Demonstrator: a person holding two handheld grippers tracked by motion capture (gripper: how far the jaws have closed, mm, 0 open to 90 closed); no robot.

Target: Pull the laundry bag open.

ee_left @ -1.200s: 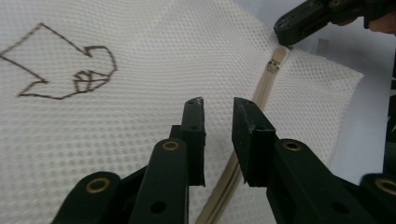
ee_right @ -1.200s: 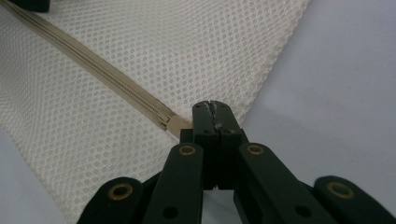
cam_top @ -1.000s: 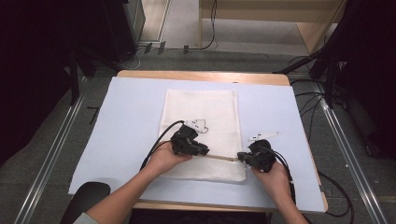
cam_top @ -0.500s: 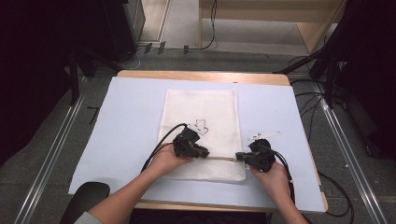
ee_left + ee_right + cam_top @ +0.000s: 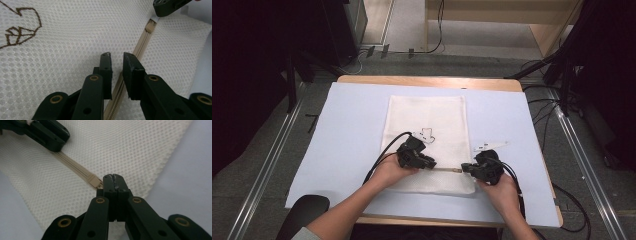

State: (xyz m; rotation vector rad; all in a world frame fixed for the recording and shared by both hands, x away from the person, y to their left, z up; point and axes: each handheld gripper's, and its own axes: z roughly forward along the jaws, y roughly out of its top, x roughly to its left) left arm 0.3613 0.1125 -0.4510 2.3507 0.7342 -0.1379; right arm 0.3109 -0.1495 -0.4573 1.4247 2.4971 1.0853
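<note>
1. White mesh zipper bag (image 5: 427, 135) lies flat at the middle of the pale blue table (image 5: 342, 135), zipper (image 5: 140, 50) running across its 6 o'clock end.
2. Left hand-held gripper (image 5: 117, 58) is released; its jaws have just been opening, straddling the zipper with a gap.
3. Right hand-held gripper (image 5: 113, 178) is clenched at the zipper's beige end (image 5: 95, 181).
4. A brown outline drawing (image 5: 21, 30) marks the mesh; no writing is readable.

Mesh bag (image 5: 424, 135): on the mat (image 5: 337, 150), mid-table.
Zipper (image 5: 447, 169): across the bag's near end.
Left gripper (image 5: 429, 164): at the zipper's left end.
Right gripper (image 5: 467, 170): at its right end, by the bag's edge.
</note>
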